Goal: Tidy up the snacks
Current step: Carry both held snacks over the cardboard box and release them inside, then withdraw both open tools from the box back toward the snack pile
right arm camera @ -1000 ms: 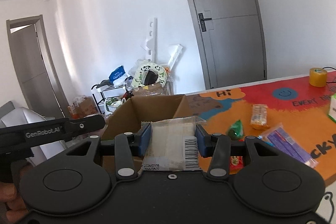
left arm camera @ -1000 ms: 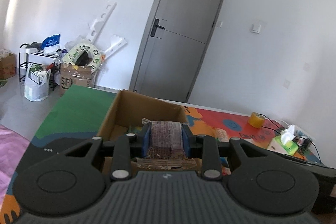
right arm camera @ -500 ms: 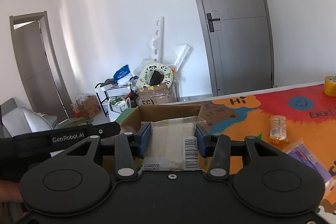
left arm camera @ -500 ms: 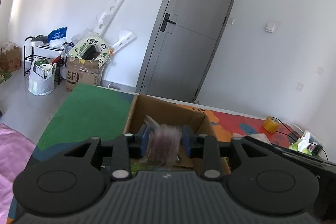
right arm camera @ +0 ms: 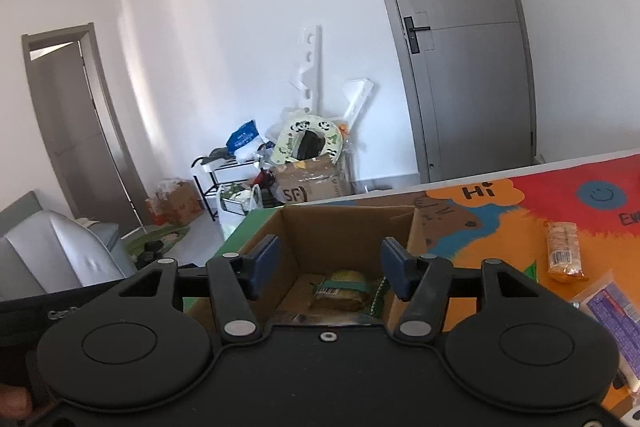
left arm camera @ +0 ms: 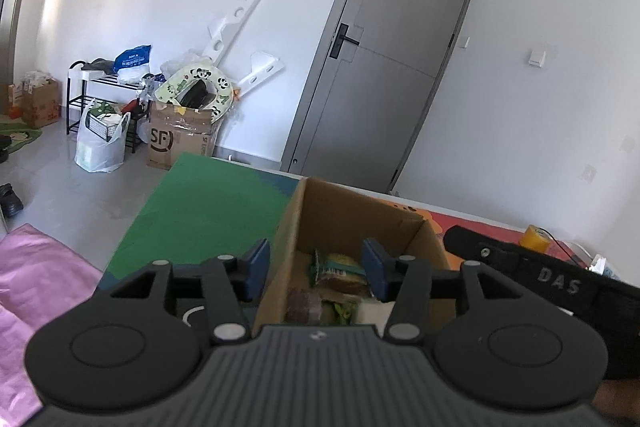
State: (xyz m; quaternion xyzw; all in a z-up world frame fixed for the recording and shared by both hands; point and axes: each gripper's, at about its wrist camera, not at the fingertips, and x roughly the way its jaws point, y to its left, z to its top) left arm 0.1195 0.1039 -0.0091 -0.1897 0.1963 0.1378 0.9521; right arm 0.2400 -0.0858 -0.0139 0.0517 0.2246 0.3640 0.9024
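Observation:
An open cardboard box (left arm camera: pixel 356 211) stands on the colourful table mat; it also shows in the right wrist view (right arm camera: pixel 344 223). Inside lie several snack packs, among them a yellow-green pack (left arm camera: pixel 340 269), seen from the right as well (right arm camera: pixel 340 293), and a brown pack (left arm camera: pixel 304 307). My left gripper (left arm camera: pixel 316 271) is open and empty above the box's left wall. My right gripper (right arm camera: pixel 332 271) is open and empty above the box. An orange snack pack (right arm camera: pixel 564 251) and a purple pack (right arm camera: pixel 612 311) lie on the mat to the right.
The other handset's black body (left arm camera: pixel 532 275) sits right of the box. A yellow tape roll (left arm camera: pixel 536 237) stands at the mat's far right. Beyond the table are a grey door (left arm camera: pixel 384 75), an SF carton (left arm camera: pixel 180 139), a shoe rack and bags on the floor.
Both grippers opened and let go of their snack packs, which dropped into the box. Both handsets shifted left over the box.

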